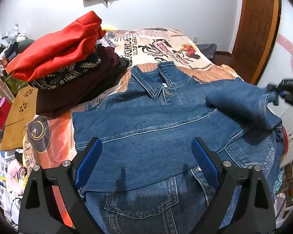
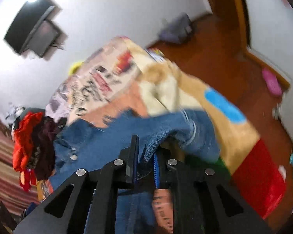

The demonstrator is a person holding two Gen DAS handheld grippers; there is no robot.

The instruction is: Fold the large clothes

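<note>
Right hand-held gripper (image 2: 145, 156) pinches sleeve (image 1: 242, 101) cuff at frame right, folding it across jacket (image 1: 146, 132); left hand-held gripper (image 1: 146, 156) wide, hovering.

Motion blur smears the whole right wrist view, the printed bedspread (image 2: 99, 81) lettering unreadable, while the blue denim jacket's (image 1: 156, 128) hem runs off the left view's bottom edge.

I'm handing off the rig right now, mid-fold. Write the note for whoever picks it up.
Left gripper: open, hovering over the denim jacket, holding nothing.
Right gripper: shut on the jacket's right sleeve, lifted near the cuff; its view is motion-blurred.
Jacket lies collar-away on the printed bedspread; its left side appears already folded in.
A stack of folded clothes sits to the left.
Left: lay the sleeve across the body, then fold the jacket up.
</note>
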